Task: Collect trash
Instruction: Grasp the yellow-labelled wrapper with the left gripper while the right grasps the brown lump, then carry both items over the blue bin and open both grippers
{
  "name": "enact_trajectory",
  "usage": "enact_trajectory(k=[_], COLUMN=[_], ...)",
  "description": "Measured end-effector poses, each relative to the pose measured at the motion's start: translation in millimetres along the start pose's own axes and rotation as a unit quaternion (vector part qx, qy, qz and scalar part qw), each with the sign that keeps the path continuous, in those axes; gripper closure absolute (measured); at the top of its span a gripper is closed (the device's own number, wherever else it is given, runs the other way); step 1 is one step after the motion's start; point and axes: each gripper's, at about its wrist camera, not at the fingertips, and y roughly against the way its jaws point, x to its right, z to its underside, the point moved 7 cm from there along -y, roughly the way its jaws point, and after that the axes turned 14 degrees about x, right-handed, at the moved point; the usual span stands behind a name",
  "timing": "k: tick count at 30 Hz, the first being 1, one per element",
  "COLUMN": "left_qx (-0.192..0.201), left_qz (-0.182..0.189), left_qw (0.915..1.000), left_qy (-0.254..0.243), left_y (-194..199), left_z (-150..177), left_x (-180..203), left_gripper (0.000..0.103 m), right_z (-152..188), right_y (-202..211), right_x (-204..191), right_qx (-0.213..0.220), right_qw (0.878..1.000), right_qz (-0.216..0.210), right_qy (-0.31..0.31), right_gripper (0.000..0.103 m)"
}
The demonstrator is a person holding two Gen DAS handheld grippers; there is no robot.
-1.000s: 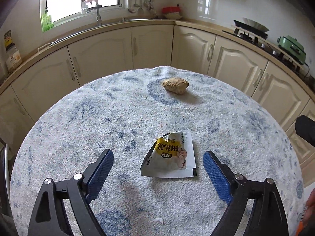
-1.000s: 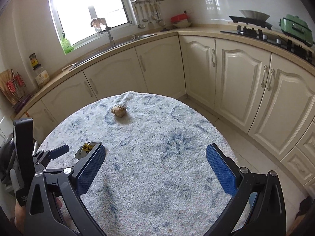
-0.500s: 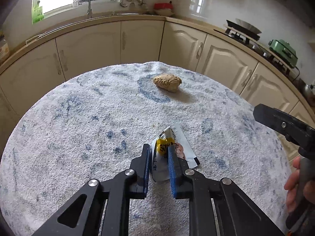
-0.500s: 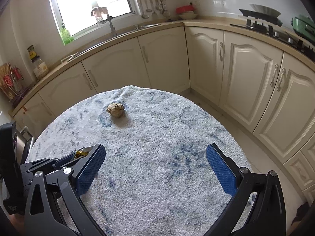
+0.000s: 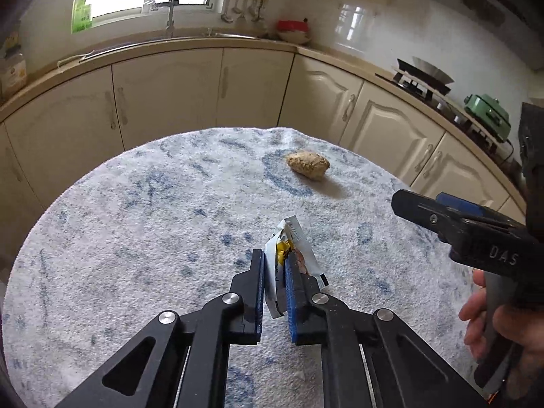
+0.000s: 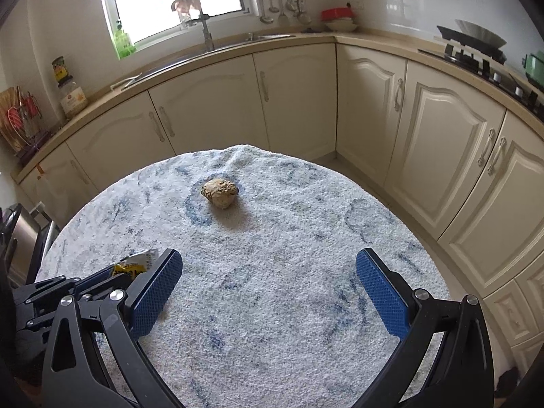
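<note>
A white snack wrapper (image 5: 295, 238) with a yellow label is pinched between the blue pads of my left gripper (image 5: 273, 261), which is shut on it just above the round table's blue-and-white cloth (image 5: 136, 238). A crumpled brown paper ball (image 5: 307, 165) lies farther back on the cloth. In the right wrist view that ball (image 6: 220, 192) sits ahead, and my right gripper (image 6: 268, 268) stands open over bare cloth with nothing between its fingers. The left gripper with the wrapper (image 6: 136, 263) shows at the lower left there. The right gripper's body (image 5: 469, 224) enters the left wrist view from the right.
Cream kitchen cabinets (image 6: 442, 129) curve around behind the table, with a sink and tap (image 6: 204, 30) under the window. A stove with a pan (image 6: 476, 40) stands at the right. A person's hand (image 5: 503, 323) holds the right gripper's handle.
My left gripper closed on the wrapper and lifted its edge off the cloth. The right gripper moved in toward the table's middle, bringing the brown ball nearer ahead.
</note>
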Motion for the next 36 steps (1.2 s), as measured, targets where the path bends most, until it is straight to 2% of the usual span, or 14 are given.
enact_trajectory(k=[8, 11, 16, 17, 18, 19, 24, 34, 36], left_qx=[0.034, 0.033, 0.046, 0.045, 0.044, 0.043, 0.043, 0.054, 0.066], left_qz=[-0.031, -0.032, -0.044, -0.043, -0.044, -0.046, -0.046, -0.022, -0.020], left_qw=[0.9987, 0.9981, 0.9971, 0.9970, 0.9970, 0.9969, 0.9967, 0.9966, 0.9963], left_qy=[0.022, 0.041, 0.042, 0.045, 0.046, 0.046, 0.051, 0.057, 0.052], left_y=[16, 15, 20, 19, 19, 18, 19, 26, 32], left_z=[-8, -5, -9, -9, -9, -9, -9, -11, -13], left_x=[-34, -43, -50, -51, -53, -54, -59, -54, -51], left_gripper=[0.096, 0.096, 0.096, 0.096, 0.096, 0.096, 0.096, 0.096, 0.096], right_z=[-5, -10, -5, -7, -9, -10, -4, 24, 28], right_y=[-47, -68, -104, -106, -107, -107, -97, -24, -8], right_x=[-22, -26, -37, -38, -41, -44, -50, -48, -47], right_qx=[-0.022, -0.028, -0.052, -0.049, -0.047, -0.044, -0.044, -0.041, -0.037], right_qw=[1.000, 0.999, 0.998, 0.998, 0.997, 0.997, 0.997, 0.997, 0.998], right_qz=[-0.010, -0.004, -0.011, -0.006, -0.011, -0.019, -0.023, -0.051, -0.054], right_qy=[0.017, 0.025, 0.042, 0.050, 0.055, 0.056, 0.062, 0.029, 0.023], right_gripper=[0.000, 0.002, 0.029, 0.030, 0.040, 0.063, 0.065, 0.066, 0.066])
